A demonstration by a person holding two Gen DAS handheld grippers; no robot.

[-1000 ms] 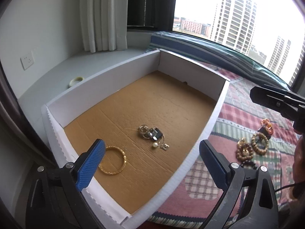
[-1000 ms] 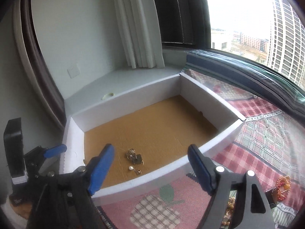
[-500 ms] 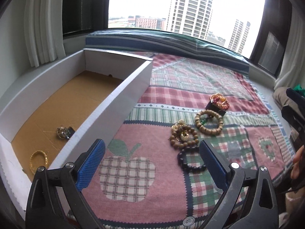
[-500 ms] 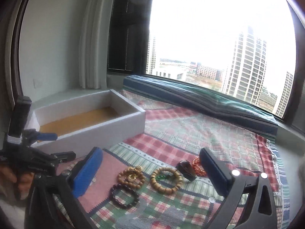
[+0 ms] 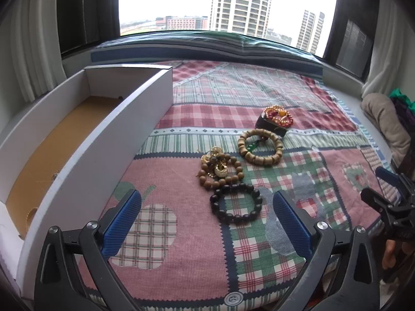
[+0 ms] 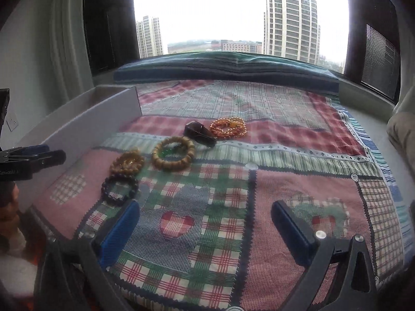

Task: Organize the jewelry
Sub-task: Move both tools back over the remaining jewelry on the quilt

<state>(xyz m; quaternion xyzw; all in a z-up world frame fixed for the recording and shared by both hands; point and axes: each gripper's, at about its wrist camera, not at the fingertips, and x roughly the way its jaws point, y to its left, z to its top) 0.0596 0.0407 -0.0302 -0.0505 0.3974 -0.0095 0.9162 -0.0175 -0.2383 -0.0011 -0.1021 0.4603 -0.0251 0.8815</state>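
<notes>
Left wrist view shows the left hand-held gripper [image 5: 207,213] with its blue pads spread wide and nothing between them, hovering above a patchwork quilt [image 5: 160,246]. Landmark for everything: the white cardboard box [image 5: 109,140] at the quilt's left edge. Just right of the box's long wall lies a black bead bracelet [image 5: 236,203], touching a brown bead bracelet [image 5: 220,168] tangled with gold pieces just beyond it. Farther from the box sits a tan wooden bead bracelet [image 5: 260,147] with a green charm, then a dark case [image 5: 269,125] and an orange-red bead bracelet [image 5: 278,115] resting on it. Inside the box, on its brown floor, a gold bangle [image 5: 31,213] peeks out at the near end; a small item shows by the wall, too hidden to identify.

Right wrist view has the right hand-held gripper [image 6: 205,221] fully open and empty, over the quilt well right of the box, with the bracelets between it and the box.
</notes>
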